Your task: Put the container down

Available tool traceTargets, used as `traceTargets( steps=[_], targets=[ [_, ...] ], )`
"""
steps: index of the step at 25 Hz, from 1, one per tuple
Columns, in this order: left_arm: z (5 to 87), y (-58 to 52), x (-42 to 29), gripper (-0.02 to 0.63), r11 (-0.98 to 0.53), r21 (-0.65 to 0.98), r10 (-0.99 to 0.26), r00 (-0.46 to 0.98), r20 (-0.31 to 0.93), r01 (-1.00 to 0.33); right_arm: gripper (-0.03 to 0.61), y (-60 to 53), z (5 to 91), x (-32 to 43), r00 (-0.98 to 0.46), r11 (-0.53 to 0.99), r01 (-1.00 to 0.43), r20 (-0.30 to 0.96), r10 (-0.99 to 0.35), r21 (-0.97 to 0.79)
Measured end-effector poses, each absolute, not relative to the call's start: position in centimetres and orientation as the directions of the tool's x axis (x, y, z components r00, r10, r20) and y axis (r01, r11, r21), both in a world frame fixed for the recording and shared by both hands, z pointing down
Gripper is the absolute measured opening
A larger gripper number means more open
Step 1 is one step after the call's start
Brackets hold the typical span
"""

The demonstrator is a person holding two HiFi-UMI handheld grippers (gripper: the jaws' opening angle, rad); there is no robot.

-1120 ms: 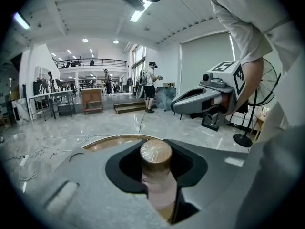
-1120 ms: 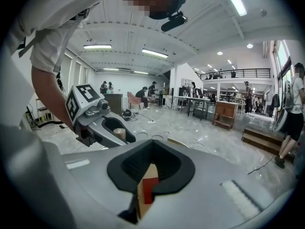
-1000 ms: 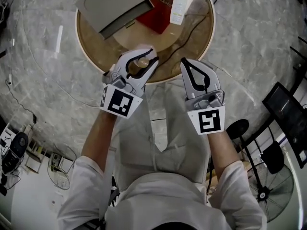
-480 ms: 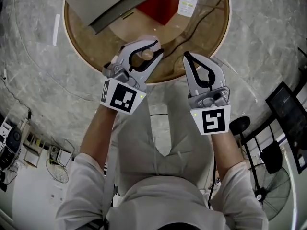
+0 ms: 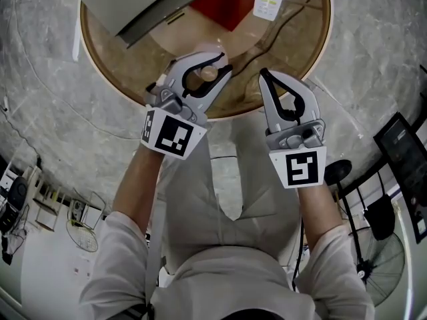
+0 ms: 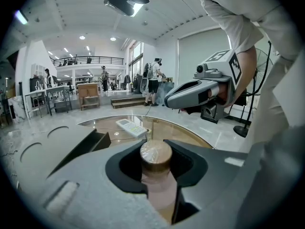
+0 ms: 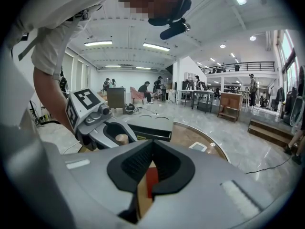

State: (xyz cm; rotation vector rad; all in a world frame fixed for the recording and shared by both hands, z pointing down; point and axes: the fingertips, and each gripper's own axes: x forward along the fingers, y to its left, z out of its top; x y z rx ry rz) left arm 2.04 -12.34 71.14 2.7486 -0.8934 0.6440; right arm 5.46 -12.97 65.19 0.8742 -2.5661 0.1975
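left gripper (image 5: 215, 77) clenched on capped container (image 6: 155, 155), centre frame, over table (image 5: 293, 65) edge. lower upright onto bare glass, then release. right gripper (image 5: 265, 74) closed, empty.

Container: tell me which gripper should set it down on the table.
Left. The left gripper is shut on the container above the round table; the right gripper is shut and empty beside it.
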Motion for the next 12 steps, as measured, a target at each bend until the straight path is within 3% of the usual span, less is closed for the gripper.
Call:
traceTargets(
  steps=[12],
  targets=[
    [71.9, -11.9, 2.2, 0.114, -0.821, 0.008, -0.514, 0.745, 0.424, -0.571, 0.006, -12.8, 67.1, 5.0, -0.714, 0.794, -0.607, 0.44, -0.544, -0.005]
  ],
)
